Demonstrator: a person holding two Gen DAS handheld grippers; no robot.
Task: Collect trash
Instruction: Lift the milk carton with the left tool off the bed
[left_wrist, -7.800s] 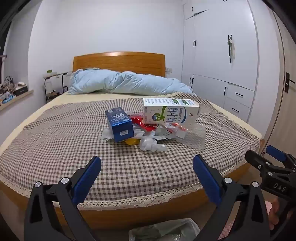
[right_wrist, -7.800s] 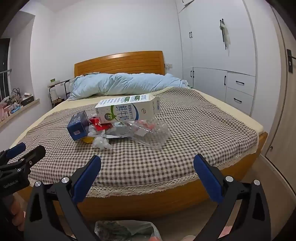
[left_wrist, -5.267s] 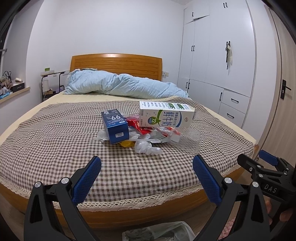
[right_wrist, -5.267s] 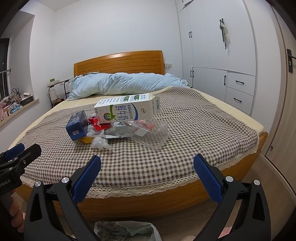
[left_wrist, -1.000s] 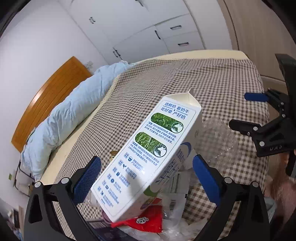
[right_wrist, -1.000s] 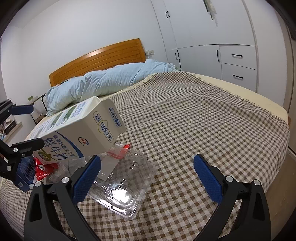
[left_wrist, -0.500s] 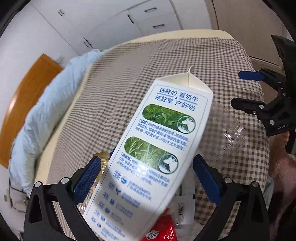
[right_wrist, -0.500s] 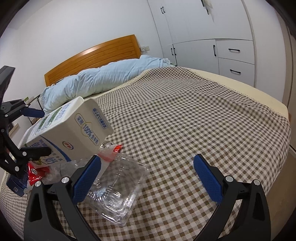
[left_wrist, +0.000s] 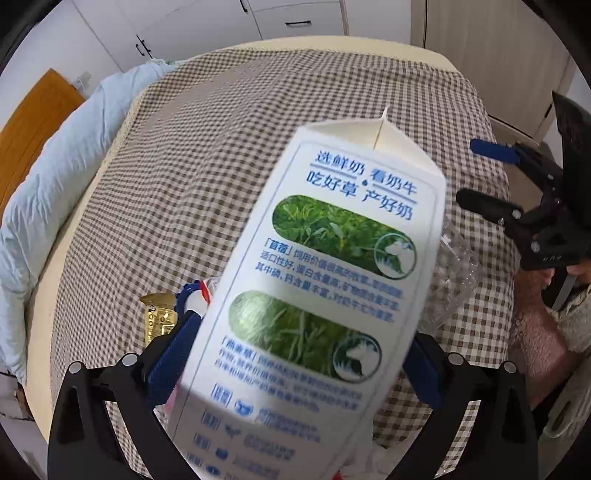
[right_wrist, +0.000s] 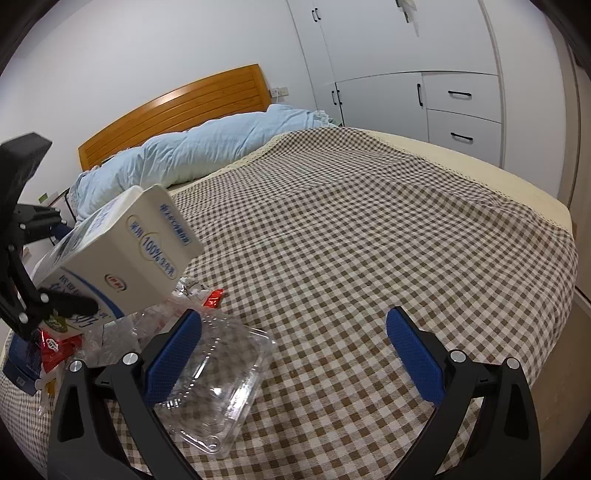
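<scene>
The left gripper (left_wrist: 295, 362) grasps the milk carton (left_wrist: 325, 295), raised above the bed (right_wrist: 369, 229), while the right gripper (right_wrist: 293, 350) hangs released beside the carton, over a clear plastic box (right_wrist: 221, 387).

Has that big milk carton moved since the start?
Yes. The milk carton, held by the left gripper, has been lifted off the trash pile, now tilted above the checked bedspread.
</scene>
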